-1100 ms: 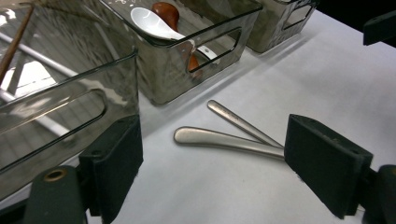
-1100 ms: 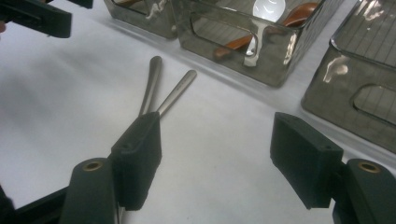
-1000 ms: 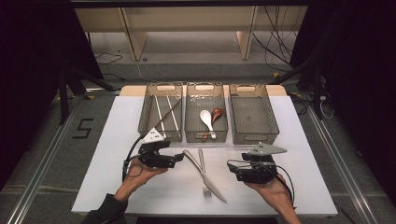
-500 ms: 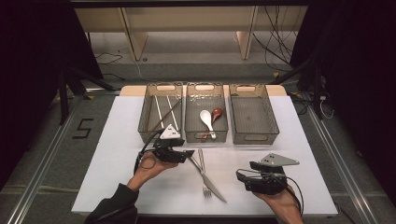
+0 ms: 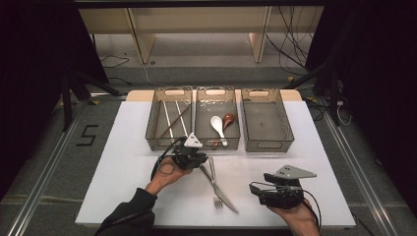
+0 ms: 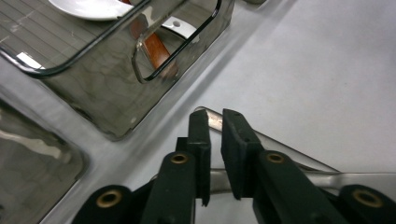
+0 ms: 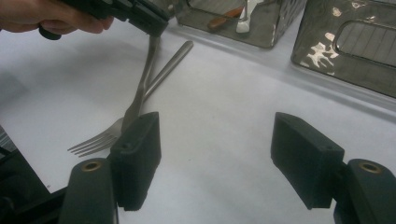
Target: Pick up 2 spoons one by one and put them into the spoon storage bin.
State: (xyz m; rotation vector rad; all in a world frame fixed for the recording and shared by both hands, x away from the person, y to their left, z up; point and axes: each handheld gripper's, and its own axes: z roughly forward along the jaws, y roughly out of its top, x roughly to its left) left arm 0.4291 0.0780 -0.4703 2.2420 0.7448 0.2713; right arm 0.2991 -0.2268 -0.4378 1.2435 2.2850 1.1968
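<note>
At the centre of the high view, the left gripper point(image 5: 199, 160) sits on the handle ends of a knife point(image 5: 220, 189) and a fork point(image 5: 214, 183) that lie crossed on the white table point(image 5: 123, 162), just below the middle tray point(image 5: 218, 142). Its jaws have just been closing and now pinch a metal handle point(image 6: 214, 119); which utensil cannot be told. Lower right, the right gripper point(image 5: 259, 189) hovers with jaws wide apart, holding nothing

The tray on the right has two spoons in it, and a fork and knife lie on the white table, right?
Not quite. The two spoons lie in the middle tray, as the high view shows. The right tray holds nothing. The fork and knife do lie on the white table.
</note>
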